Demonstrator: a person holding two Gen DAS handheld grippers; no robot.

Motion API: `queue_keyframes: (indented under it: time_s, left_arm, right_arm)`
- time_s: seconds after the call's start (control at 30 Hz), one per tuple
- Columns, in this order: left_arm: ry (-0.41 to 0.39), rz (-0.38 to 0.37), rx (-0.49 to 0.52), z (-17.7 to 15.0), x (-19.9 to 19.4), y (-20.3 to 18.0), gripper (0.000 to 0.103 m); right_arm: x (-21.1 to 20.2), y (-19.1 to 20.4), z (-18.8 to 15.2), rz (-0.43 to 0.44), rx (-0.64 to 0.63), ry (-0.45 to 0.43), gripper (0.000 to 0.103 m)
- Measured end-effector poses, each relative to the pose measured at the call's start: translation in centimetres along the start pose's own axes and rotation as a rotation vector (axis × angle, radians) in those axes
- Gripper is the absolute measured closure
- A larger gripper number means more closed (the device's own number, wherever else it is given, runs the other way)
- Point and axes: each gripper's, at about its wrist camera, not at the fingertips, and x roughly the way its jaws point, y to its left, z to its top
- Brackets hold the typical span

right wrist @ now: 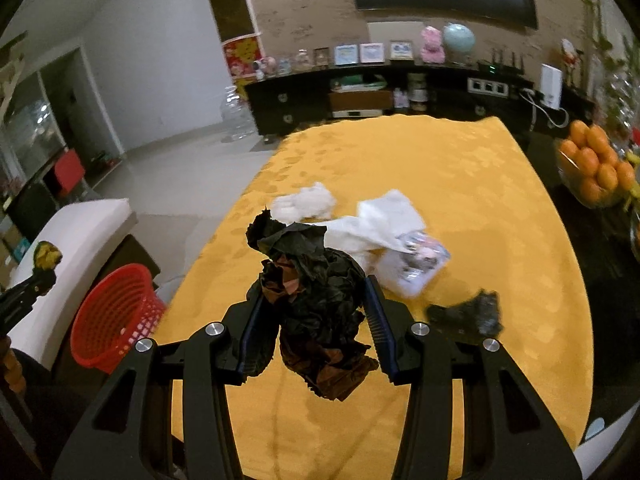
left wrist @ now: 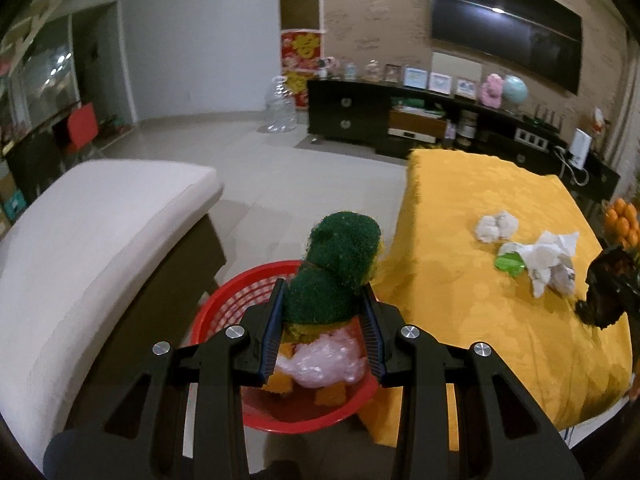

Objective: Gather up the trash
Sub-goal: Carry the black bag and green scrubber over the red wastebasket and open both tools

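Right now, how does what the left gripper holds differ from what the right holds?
The left gripper holds a green scouring sponge with a yellow layer, a firm pad; the right gripper holds a crumpled black wrapper, thin and creased. The sponge hangs over the red basket; the wrapper is over the yellow tablecloth. Both are clamped between the fingers, off any surface.

- Left gripper (left wrist: 325, 308): black angular linkage arms, four round silver screw heads, blue ribbed finger pads (left wrist: 273, 328).
- Right gripper (right wrist: 314, 312): identical black frame, silver screws, blue pads (right wrist: 378, 320).
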Motion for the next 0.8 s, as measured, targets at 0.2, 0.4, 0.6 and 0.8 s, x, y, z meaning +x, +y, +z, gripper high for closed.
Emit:
queue_keyframes:
  time_s: [0.2, 0.4, 0.6, 0.8]
  left_arm:
    - [0.025, 0.032, -0.052, -0.5, 0.5, 2.5, 0.069]
    - [0.045, 0.049, -0.089, -0.9, 1.0, 4.1, 0.069]
    - [0.057, 0.074, -0.105, -1.3, 1.5, 5.2, 0.069]
    - [0.078, 0.103, -0.137, -1.5, 2.2, 6.5, 0.069]
  right_arm:
    - [1.1, 3.8, 0.2, 0.053, -0.072, 0.019, 0.058]
    - [2.7, 7.9, 0.3, 0.116, -0.136, 0.054, 0.058]
    - [3.8, 11.7, 0.5, 0.182, -0.186, 0.082, 0.058]
    - [4.6, 15.4, 1.7, 0.263, -0.221, 0.101, 0.058]
